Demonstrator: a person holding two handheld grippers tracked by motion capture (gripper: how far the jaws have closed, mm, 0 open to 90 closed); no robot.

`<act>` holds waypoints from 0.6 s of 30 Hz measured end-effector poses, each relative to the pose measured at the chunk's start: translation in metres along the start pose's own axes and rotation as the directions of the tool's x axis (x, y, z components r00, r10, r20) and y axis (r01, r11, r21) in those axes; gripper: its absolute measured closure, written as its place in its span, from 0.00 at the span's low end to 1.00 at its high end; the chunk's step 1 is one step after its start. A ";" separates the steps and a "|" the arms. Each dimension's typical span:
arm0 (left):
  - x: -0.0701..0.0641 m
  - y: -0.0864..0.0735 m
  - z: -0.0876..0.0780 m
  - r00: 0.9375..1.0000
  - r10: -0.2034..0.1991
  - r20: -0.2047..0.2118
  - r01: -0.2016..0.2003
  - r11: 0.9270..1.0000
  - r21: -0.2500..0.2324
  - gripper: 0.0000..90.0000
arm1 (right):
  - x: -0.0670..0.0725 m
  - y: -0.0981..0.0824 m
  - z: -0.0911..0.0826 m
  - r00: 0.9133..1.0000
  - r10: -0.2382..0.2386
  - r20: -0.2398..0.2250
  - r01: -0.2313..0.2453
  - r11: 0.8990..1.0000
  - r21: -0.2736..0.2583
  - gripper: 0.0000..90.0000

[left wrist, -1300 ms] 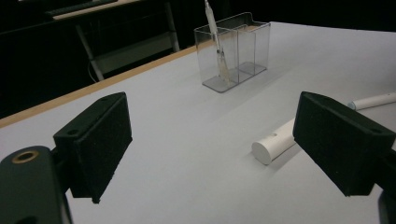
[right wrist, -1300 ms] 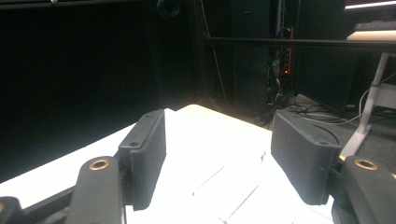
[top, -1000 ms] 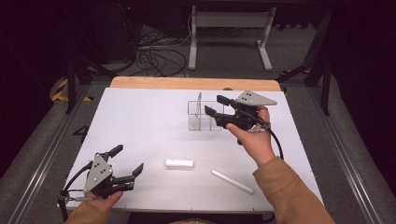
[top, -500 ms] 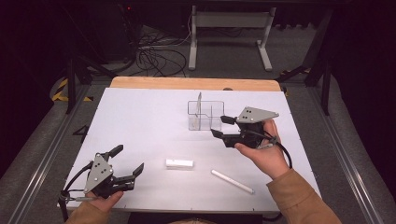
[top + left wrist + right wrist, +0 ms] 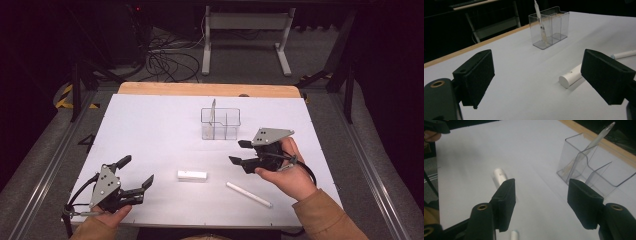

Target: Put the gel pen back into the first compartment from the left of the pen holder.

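Since the earlier frame the right hand-held gripper [image 5: 241, 153] has drawn back from the clear holder [image 5: 220, 124] toward the near right of the desk [image 5: 150, 125], its jaws having just been closing somewhat, yet spread with nothing between them. It hangs just near of the holder, where a clear pen [image 5: 213, 111] leans in the left compartment, with the long white pen [image 5: 248, 194] nearer and the short white tube [image 5: 192, 175] to its left. At the near left the left hand-held gripper [image 5: 137, 171] rests with jaws spread and empty

So the holder [image 5: 220, 123] is sitting at the back of the table [image 5: 150, 130], tube [image 5: 192, 175] lying in front, pen [image 5: 248, 194] lying right of it.
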State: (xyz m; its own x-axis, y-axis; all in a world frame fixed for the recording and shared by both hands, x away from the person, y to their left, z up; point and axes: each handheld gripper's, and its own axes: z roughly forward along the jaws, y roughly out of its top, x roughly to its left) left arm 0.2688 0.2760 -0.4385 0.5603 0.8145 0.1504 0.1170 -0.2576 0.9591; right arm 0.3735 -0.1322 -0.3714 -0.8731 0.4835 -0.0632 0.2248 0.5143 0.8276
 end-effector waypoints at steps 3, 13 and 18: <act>0.000 0.000 0.000 1.000 0.004 -0.001 -0.004 1.000 0.000 0.14 | 0.003 -0.004 0.001 1.000 -0.010 -0.008 0.010 0.999 0.030 0.45; 0.000 0.000 -0.001 1.000 0.002 -0.004 -0.002 1.000 -0.002 0.14 | 0.013 -0.017 0.006 0.999 -0.031 -0.027 0.034 0.989 0.147 0.46; 0.000 0.000 0.000 1.000 0.005 -0.004 -0.005 1.000 -0.001 0.14 | 0.017 -0.023 0.008 0.998 -0.046 -0.035 0.053 0.977 0.206 0.46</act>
State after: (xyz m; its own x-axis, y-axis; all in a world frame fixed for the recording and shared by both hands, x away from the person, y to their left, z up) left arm 0.2682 0.2758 -0.4386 0.5579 0.8151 0.1561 0.1136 -0.2613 0.9586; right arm 0.3574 -0.1298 -0.3960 -0.8971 0.4341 -0.0820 0.2629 0.6739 0.6905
